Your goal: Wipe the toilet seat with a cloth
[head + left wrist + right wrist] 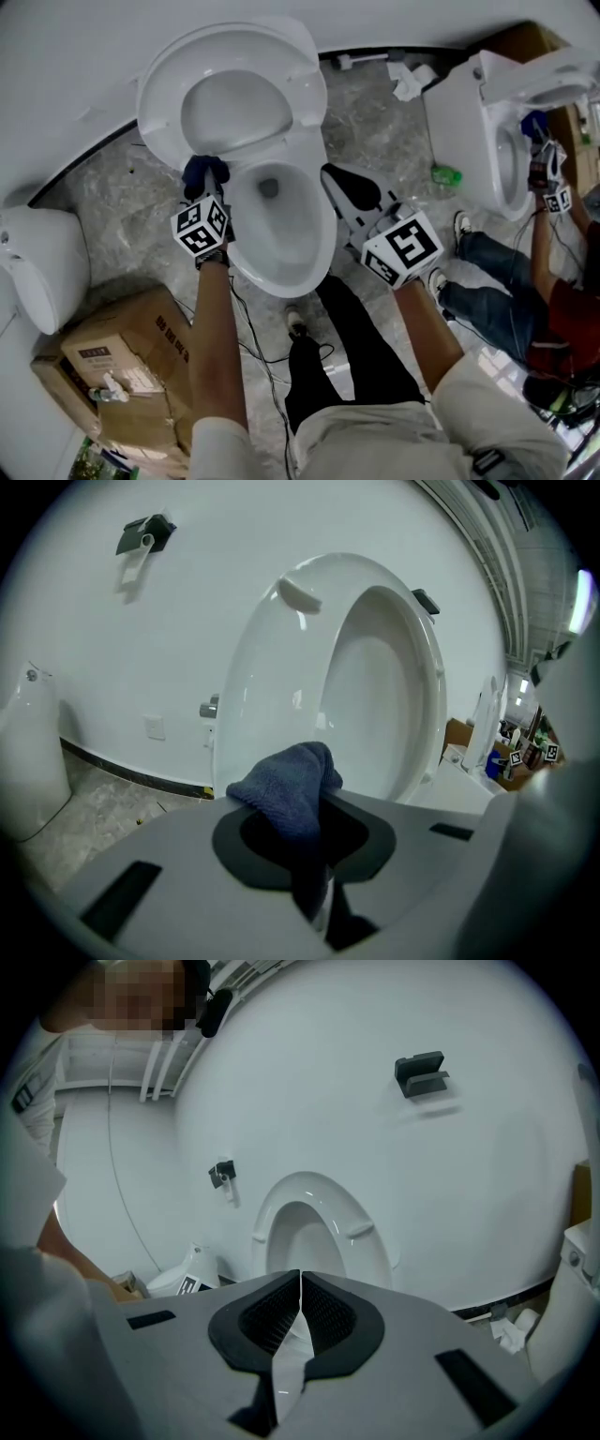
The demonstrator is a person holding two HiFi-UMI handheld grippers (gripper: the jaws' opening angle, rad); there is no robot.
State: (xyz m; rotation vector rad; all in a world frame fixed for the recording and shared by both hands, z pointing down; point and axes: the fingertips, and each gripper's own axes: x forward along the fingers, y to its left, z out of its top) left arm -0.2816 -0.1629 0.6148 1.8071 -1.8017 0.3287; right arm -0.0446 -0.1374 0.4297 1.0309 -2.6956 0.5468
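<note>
**Blue cloth clamped in the left gripper at the raised toilet seat; right gripper clenched and empty.**

The left gripper (207, 186) (317, 829) is closed on a dark blue cloth (204, 171) (286, 785), which is bunched up and protrudes above the jaws. In the head view the cloth is seen at the lower left edge of the raised toilet seat (165, 111) (272, 682), just where it meets the rim of the toilet bowl (324, 236); contact with the seat cannot be confirmed. The seat is stood upright with its bumpered underside exposed. The right gripper (331, 174) (300, 1286) is held at the right side of the bowl with its jaws pressed together and nothing between them. A cardboard box (122, 349) is noted on the floor to the left.
</note>
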